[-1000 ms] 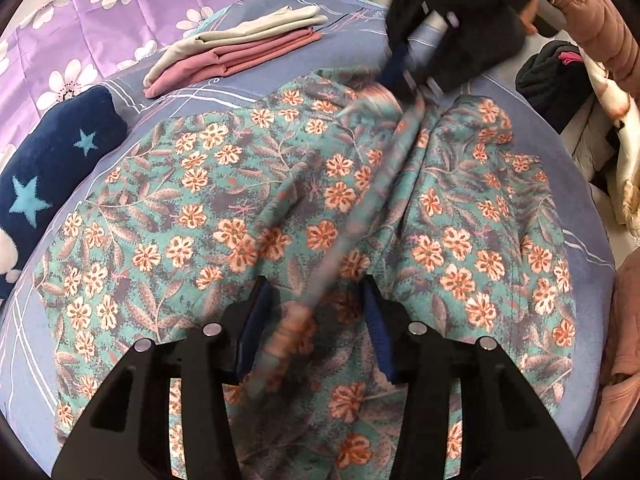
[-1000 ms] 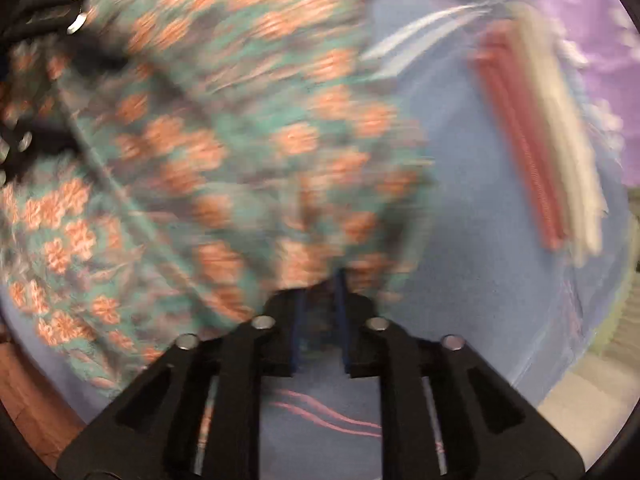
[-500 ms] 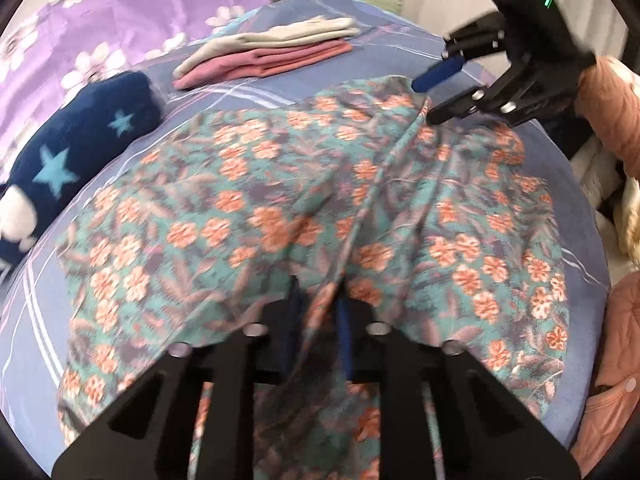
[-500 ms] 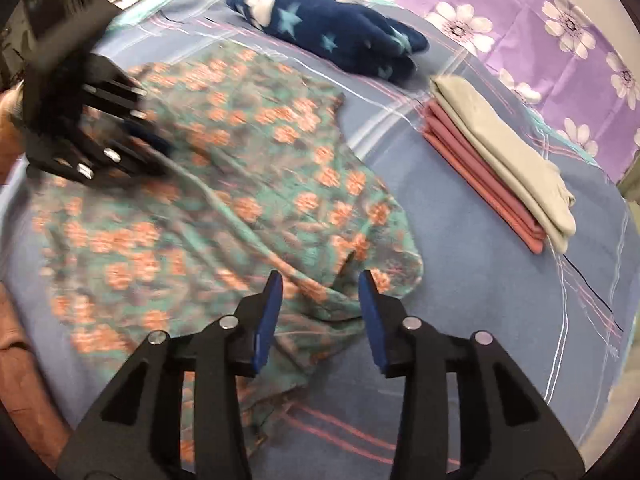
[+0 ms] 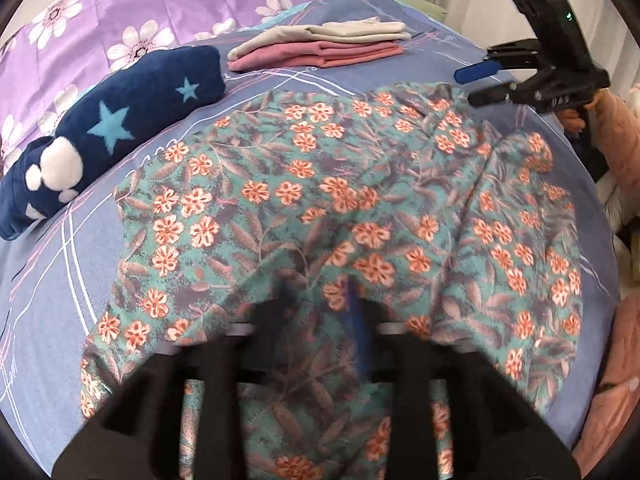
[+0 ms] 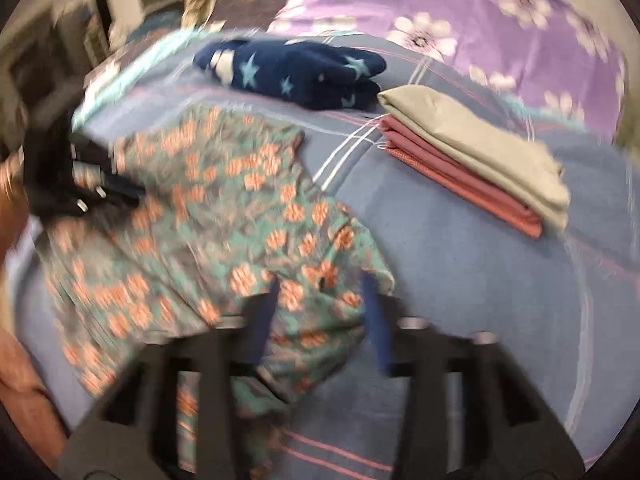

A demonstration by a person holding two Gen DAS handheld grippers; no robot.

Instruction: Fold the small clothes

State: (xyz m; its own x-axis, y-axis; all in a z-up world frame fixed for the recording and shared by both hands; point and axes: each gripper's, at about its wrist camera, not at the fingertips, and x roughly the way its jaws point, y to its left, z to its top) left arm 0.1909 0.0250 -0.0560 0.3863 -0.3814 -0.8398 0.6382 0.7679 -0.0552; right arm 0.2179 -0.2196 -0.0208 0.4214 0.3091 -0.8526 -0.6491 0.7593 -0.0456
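Observation:
A teal garment with orange flowers (image 5: 360, 208) lies spread and rumpled on the blue bed sheet (image 5: 48, 272). My left gripper (image 5: 318, 304) hovers low over its near part. Its jaws are opening, the cloth lies under and between them, and the pads do not press on it. In the left wrist view my right gripper (image 5: 464, 88) hangs open just past the garment's far right corner. In its own view the right gripper (image 6: 320, 316) is opening over the garment's (image 6: 248, 208) near corner, with nothing pinched. The left gripper (image 6: 120, 188) is a blur at the garment's far left.
A folded navy blanket with stars (image 5: 120, 120) lies to the left. A stack of folded pink and beige clothes (image 5: 320, 46) sits beyond the garment. Purple flowered bedding (image 5: 160, 0) is behind. A pink sleeve (image 5: 616, 128) and pink cloth (image 5: 616, 380) fill the right edge.
The raised fold that both grippers held now lies flat. The right gripper let go and pulled away from the garment's corner. The left gripper pinched the cloth, then opened.

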